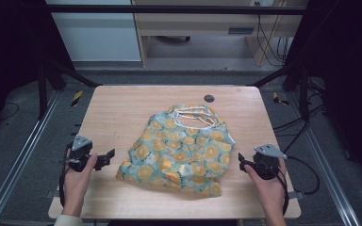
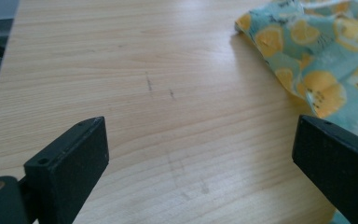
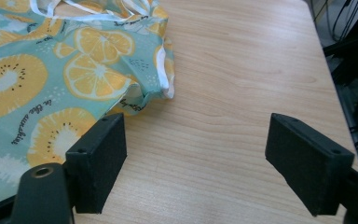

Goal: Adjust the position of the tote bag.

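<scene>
A crumpled teal cloth bag [image 1: 181,150] printed with orange and kiwi slices lies in the middle of the wooden table [image 1: 118,113], its white handles [image 1: 195,115] toward the far side. My left gripper [image 1: 107,158] rests at the table's near left, just left of the bag, jaws open with bare wood between them. In the left gripper view the bag's edge [image 2: 307,56] lies to the upper right. My right gripper [image 1: 242,161] sits near right of the bag, jaws open and empty. The right gripper view has the bag [image 3: 51,79] at left, beside the left jaw.
A small dark round hole [image 1: 209,98] is set in the table's far side. Metal frame rails run along both sides of the table. Cables [image 1: 306,165] trail from the right gripper. Bare wood surrounds the bag.
</scene>
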Available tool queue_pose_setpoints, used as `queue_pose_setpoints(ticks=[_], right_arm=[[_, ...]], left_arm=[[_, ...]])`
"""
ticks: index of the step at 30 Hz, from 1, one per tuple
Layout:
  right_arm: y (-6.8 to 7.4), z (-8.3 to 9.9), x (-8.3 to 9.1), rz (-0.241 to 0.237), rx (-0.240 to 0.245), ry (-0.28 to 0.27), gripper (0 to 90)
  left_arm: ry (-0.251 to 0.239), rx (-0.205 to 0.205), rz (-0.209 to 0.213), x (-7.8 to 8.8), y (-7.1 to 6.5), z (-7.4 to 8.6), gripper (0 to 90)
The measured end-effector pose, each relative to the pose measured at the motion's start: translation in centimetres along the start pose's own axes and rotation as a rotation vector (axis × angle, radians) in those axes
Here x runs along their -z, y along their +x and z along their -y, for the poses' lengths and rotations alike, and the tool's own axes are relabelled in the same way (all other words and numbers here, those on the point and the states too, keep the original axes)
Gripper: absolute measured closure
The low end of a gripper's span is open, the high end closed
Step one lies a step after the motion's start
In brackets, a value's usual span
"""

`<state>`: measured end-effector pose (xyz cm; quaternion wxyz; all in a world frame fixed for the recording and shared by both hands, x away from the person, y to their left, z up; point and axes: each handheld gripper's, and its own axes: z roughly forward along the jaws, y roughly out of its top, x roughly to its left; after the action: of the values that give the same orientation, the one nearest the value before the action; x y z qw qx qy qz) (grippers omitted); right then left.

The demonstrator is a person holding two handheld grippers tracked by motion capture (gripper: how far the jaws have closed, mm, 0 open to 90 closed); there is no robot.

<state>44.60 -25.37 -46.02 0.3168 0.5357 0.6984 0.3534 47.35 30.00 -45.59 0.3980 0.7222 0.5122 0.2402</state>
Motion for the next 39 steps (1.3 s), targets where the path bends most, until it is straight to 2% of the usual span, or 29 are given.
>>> queue_pose_setpoints(ticks=[3, 6, 11, 15, 17, 19, 22, 23, 25, 27, 30, 35, 37, 39], right_arm=[[-0.2, 0.1, -0.2, -0.023, -0.022, 0.016, 22.6], [-0.3, 0.2, -0.1, -0.038, -0.024, 0.022, 24.8], [-0.2, 0.2, -0.1, -0.064, -0.024, 0.038, 26.2], [-0.1, 0.1, -0.2, -0.101, -0.037, 0.045, 28.2], [-0.2, -0.4, -0.6, -0.135, -0.064, 0.054, 28.2], [-0.3, -1.5, -0.8, -0.145, -0.061, 0.052, 28.4], [-0.2, -3.7, -1.4, -0.165, -0.024, 0.055, 29.0], [-0.1, -4.5, -1.7, -0.181, -0.015, 0.063, 28.9], [0.1, -6.2, -2.7, -0.202, 0.001, 0.071, 28.5], [0.3, -7.7, -4.1, -0.198, 0.025, 0.089, 27.1], [0.6, -9.2, -6.7, -0.237, 0.049, 0.129, 23.5], [1.2, -9.6, -10.9, -0.282, 0.073, 0.235, 14.2], [1.3, -9.5, -12.1, -0.267, 0.102, 0.263, 11.8], [1.1, -9.2, -13.0, -0.26, 0.104, 0.268, 11.8]], left_arm=[[0.009, -0.023, 0.021, -0.1, -0.6, 0.0, 3.5], [0.013, -0.046, 0.032, -0.1, -1.1, 0.0, 3.4], [0.029, -0.051, 0.064, 0.1, -1.7, -0.2, 3.5], [0.044, -0.075, 0.088, 0.3, -2.7, -1.0, 3.8], [0.051, -0.123, 0.1, 0.2, -3.9, -2.5, 3.8], [0.062, -0.167, 0.108, 0.1, -4.7, -3.7, 3.8], [0.09, -0.243, 0.109, -0.7, -6.1, -5.6, 3.6], [0.096, -0.254, 0.117, -1.1, -6.4, -6.2, 3.5], [0.112, -0.261, 0.14, -2.1, -7.0, -7.5, 3.4], [0.128, -0.267, 0.153, -3.3, -7.5, -8.6, 3.3], [0.153, -0.287, 0.139, -4.9, -7.9, -9.9, 3.5], [0.179, -0.266, 0.133, -6.9, -7.9, -10.7, 3.9], [0.19, -0.266, 0.139, -7.3, -8.1, -10.7, 3.9], [0.193, -0.264, 0.139, -7.5, -8.2, -10.7, 3.9]])
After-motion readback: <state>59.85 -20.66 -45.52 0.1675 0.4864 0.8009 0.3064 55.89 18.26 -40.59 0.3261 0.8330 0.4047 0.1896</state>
